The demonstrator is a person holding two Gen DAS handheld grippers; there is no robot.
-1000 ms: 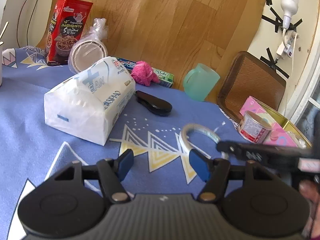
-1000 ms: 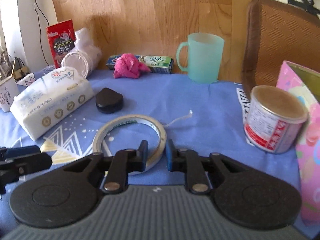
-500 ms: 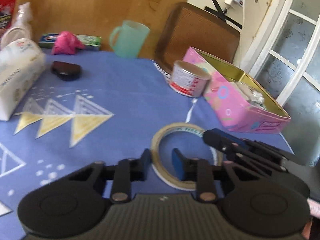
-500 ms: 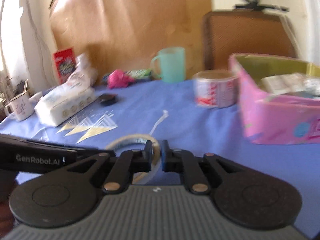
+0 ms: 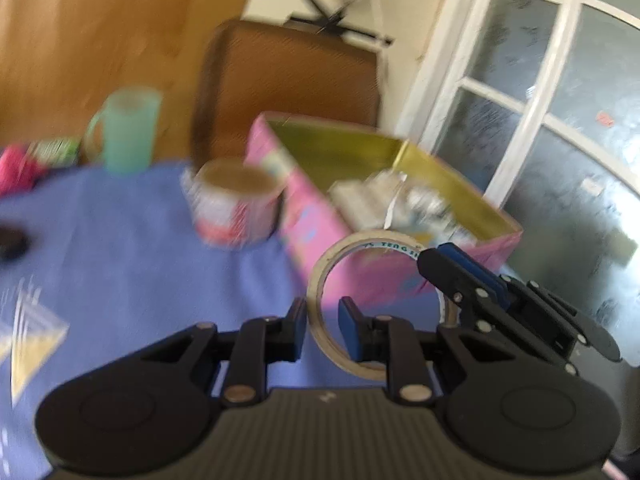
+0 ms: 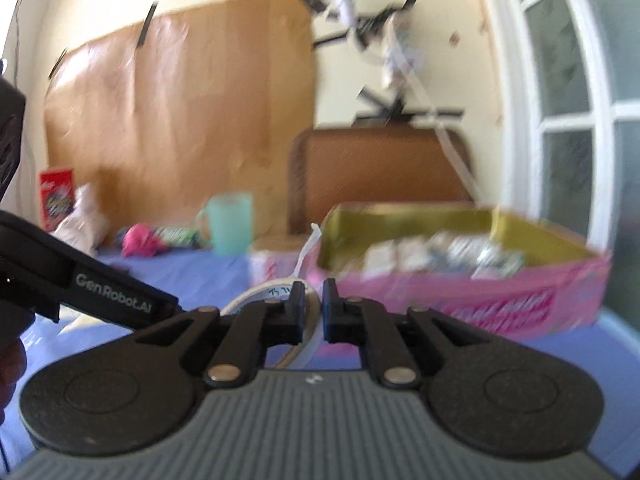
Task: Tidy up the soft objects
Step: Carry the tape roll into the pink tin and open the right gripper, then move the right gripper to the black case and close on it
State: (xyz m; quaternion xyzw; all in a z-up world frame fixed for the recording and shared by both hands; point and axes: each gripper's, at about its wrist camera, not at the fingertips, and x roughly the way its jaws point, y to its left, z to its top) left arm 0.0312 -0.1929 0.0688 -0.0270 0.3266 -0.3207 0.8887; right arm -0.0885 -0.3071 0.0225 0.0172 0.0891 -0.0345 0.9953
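A roll of clear tape (image 5: 372, 238) hangs above the blue cloth, held from two sides. My left gripper (image 5: 323, 320) is shut on the roll's near-left edge. My right gripper (image 5: 460, 276) comes in from the right and is shut on the far-right edge. In the right wrist view the right gripper (image 6: 314, 300) pinches the tape roll (image 6: 256, 294), whose loose strip (image 6: 308, 248) sticks up. The left gripper's body (image 6: 100, 292) crosses from the left. Just beyond stands an open pink box (image 5: 460, 184) with a gold inside and small packets in it. A pink soft toy (image 6: 140, 240) lies at the back.
A labelled tin can (image 5: 236, 208) stands against the pink box's (image 6: 460, 300) left end. Behind it are a teal mug (image 5: 128, 136) and a brown tray (image 5: 288, 80) leaning on the wall. A red carton (image 6: 56, 196) and a bag stand far left. A white-framed window is on the right.
The left gripper shut on the tape roll. Both grippers lifted it off the cloth and carried it right, up to the pink box.
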